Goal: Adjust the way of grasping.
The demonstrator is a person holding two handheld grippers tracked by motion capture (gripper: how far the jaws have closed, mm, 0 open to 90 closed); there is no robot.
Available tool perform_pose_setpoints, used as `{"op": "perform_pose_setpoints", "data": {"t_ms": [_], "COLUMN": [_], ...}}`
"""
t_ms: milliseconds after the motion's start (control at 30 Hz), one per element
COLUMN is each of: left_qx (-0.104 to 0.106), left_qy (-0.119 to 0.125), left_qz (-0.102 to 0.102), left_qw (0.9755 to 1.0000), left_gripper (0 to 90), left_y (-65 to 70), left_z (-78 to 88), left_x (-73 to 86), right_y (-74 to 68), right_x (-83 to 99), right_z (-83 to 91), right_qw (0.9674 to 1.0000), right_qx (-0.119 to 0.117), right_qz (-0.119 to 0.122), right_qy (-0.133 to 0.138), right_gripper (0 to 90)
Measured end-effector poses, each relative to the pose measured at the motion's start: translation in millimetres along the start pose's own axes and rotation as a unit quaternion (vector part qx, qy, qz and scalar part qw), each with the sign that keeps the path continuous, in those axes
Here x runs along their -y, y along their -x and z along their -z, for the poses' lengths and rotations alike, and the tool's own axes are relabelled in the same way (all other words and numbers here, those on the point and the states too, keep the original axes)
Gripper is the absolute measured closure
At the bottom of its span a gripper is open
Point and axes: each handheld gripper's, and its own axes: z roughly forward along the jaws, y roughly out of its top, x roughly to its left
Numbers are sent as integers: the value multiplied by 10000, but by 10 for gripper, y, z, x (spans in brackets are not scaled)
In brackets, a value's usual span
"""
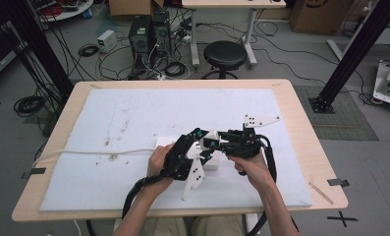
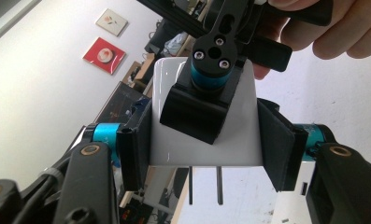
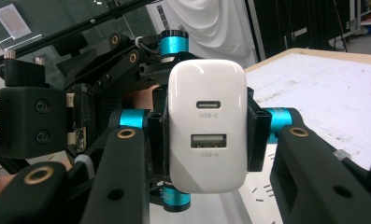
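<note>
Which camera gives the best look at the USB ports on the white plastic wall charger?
The right gripper view: the white plastic wall charger faces it, both labelled ports readable. The left gripper view shows its plain side and two prongs. The high view shows a small white block between the grippers.

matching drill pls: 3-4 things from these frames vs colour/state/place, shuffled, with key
Things:
1. USB wall charger
2. left gripper
3. stool
4. white cable

Descriptions:
A. lies on the table mat, running to the left edge
B. white, clamped from two sides at once
C. black, on the floor beyond the table
D. jaws shut on the charger's sides, above its two prongs

Pairs: 1-B, 2-D, 3-C, 4-A
</note>
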Motion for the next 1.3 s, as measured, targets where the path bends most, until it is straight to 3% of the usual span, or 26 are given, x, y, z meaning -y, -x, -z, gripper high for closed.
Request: {"op": "perform_pose_setpoints", "data": {"t_ms": [267, 733, 1133, 1200, 1300], "left_qx": [23, 184, 263, 352, 375], "left_qy": [-4, -95, -140, -161, -163], "left_qz": [18, 200, 296, 365, 378], "left_qw": [10000, 9996, 9991, 9986, 9984], "left_gripper": [424, 423, 417, 354, 338], "left_y": [3, 4, -6, -18, -26], "left_z": [-3, -29, -40, -44, -42], "left_x": [1, 36, 34, 49, 51], "right_y": [-1, 39, 61, 67, 69], "right_x": [6, 52, 63, 62, 61], "right_z": [3, -14, -12, -8, 1], "right_qw": [10000, 9998, 9997, 9997, 9996], "right_qx": [22, 71, 34, 24, 36], "right_qz": [54, -208, -252, -252, -287], "right_qy": [10, -17, -13, 23, 45], "right_gripper": [630, 635, 634, 634, 634]}}
